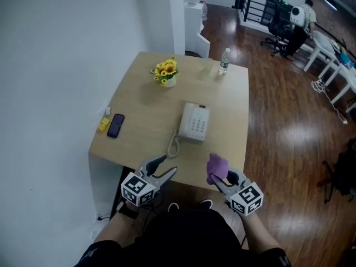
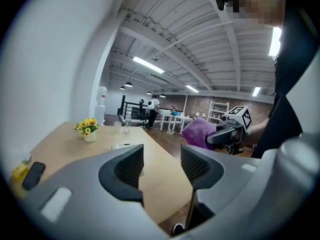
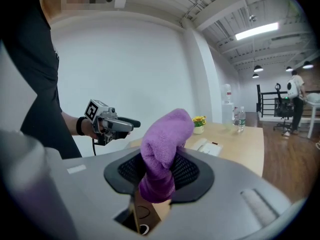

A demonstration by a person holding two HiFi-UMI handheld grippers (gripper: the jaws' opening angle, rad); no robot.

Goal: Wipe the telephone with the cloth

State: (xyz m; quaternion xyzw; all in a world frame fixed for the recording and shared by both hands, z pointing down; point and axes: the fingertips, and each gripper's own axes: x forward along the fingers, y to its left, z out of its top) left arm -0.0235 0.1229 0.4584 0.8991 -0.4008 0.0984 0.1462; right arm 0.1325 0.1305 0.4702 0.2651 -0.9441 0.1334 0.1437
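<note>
Two claws: mine, both hovering at the near edge of the tabletop (image 1: 149,102), level with each other and pointing inward.
Left claw (image 2: 161,156): jaws spread, nothing between them. I see only bare tabletop through the gap.
Right claw (image 3: 160,170): pinching the cloth (image 3: 166,134) mid-fold.
Cloth: purple and bunched. A thick fold stands up above the jaws and a shorter end hangs below them. It is in the air over the near right part of the tabletop, touching nothing but the claw.
Telephone (image 1: 194,122): white desk set, flat on the tabletop right of centre, keypad up. It sits beyond both claws and nearer the right one.
Cord (image 1: 173,144): a light coiled loop running from the telephone's left side toward the near edge, ending close to the left claw.
Cloth vs telephone: apart, with a clear strip of bare tabletop between them.
Smartphone (image 1: 115,125): dark, flat near the left edge, just beside a small yellow item (image 1: 104,124) that I can't identify.
Sunflower pot (image 1: 166,72): upright at the far left part of the tabletop.
Water bottle (image 1: 224,60): upright at the far right corner.
Floor (image 1: 278,121): dark wood, to the right of the tabletop.
Background: a person (image 1: 299,19) by an office chair, well away at the far right.
</note>
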